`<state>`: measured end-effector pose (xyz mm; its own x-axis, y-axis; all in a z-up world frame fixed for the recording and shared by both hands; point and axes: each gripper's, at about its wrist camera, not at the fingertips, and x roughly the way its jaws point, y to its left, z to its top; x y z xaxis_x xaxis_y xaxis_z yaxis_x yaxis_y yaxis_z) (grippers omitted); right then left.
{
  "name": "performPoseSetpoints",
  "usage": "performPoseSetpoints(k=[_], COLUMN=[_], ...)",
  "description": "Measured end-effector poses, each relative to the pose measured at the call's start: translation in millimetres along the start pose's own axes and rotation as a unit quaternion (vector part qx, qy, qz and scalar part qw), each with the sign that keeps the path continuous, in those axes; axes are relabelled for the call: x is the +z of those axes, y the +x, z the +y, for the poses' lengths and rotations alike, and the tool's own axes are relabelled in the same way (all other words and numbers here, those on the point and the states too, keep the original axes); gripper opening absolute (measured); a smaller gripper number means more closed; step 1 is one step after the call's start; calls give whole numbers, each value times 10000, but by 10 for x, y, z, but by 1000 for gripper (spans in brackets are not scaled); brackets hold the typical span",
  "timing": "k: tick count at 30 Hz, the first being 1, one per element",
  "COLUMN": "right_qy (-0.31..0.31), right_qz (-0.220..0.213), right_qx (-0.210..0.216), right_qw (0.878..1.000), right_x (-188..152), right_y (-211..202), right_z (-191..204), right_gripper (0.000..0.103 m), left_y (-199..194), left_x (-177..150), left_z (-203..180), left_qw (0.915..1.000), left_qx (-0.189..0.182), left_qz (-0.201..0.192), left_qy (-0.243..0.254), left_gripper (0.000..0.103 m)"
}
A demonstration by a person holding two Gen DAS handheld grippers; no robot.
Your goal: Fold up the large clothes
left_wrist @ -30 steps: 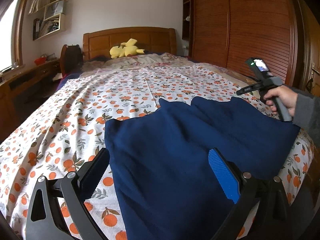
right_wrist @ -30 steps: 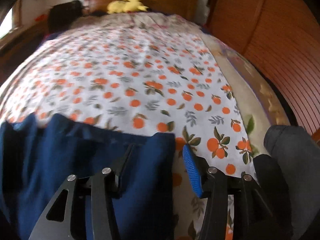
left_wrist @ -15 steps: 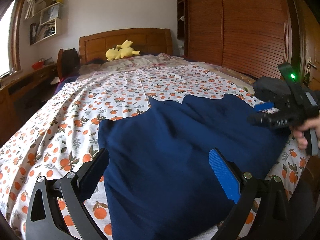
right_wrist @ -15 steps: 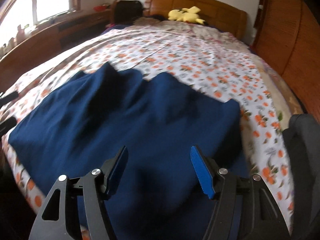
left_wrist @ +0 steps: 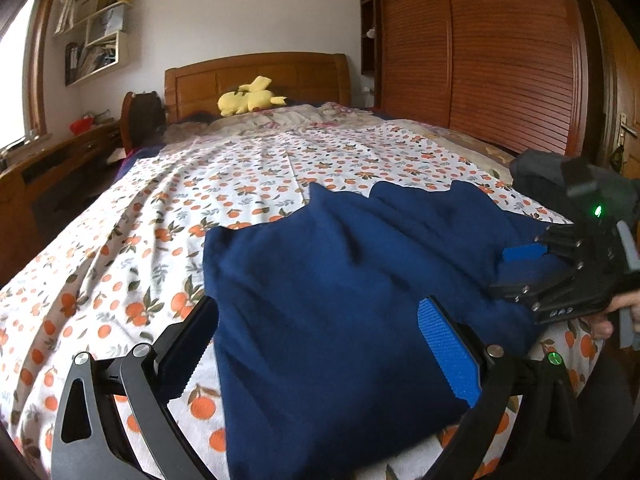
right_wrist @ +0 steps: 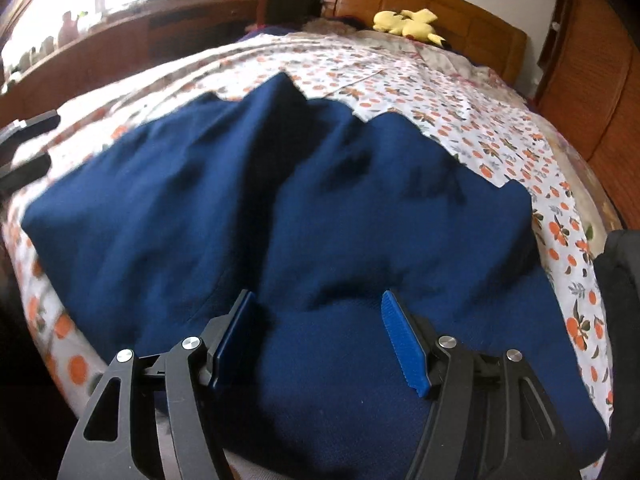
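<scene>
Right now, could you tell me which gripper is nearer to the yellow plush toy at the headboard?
Neither clearly. The left gripper and the right gripper both hover, jaws open, over the navy garment at the foot of the bed, far from the yellow plush toy.

We see open bedspread [left_wrist: 256, 184] left of and beyond the sweater [left_wrist: 360, 280]; a yellow plush [left_wrist: 248, 100] sits far off by the headboard [left_wrist: 256, 76], a dark bundle [left_wrist: 536, 176] crowds the right edge.

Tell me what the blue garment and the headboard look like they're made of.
Garment: soft matte knit, maybe fleece or sweatshirt cotton; it sags in thick rounded folds with no sheen. Headboard: varnished wood, with orange-brown grain, panel grooves and a slight gloss.
</scene>
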<state>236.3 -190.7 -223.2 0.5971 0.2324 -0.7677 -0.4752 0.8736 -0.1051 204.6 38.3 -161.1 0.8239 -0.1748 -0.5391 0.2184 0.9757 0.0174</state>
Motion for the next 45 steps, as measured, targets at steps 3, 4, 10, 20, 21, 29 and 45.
performPoseSetpoints(k=[3,4,10,20,21,29,45], right_qy=[-2,-10,-11,-37,-15,82,221], right_qz=[-44,-57,-40,-245,-272,-464,-813], right_qx=[-31,-30,139,316,350,556,598], right_qw=[10000,10000,9999,9992,9990,9973,9946], right_x=[-28,-34,-43,-99,-99,-71,-265], right_y=[7,8,45,0,-11,-228,-530], right_z=[3,1,-48,-75,-89,-111,-378], right_gripper=[63,63,63,63,63,63,63], left_y=[-96,-123,-259,-305,-292,-250,-414], left_x=[-85,-110,-313,-585,-588,-646,-26], left_z=[55,73,231,464,447,372,71], left_qw=[9998,9996,9956,9860,9855,9812,9883], left_qx=[127,198,699,648,660,789,350], left_qz=[55,88,388,920,950,1126,708], left_qy=[-132,-171,-493,-1234,-1241,-1355,-1308], left_gripper=[100,100,100,77,75,67,8])
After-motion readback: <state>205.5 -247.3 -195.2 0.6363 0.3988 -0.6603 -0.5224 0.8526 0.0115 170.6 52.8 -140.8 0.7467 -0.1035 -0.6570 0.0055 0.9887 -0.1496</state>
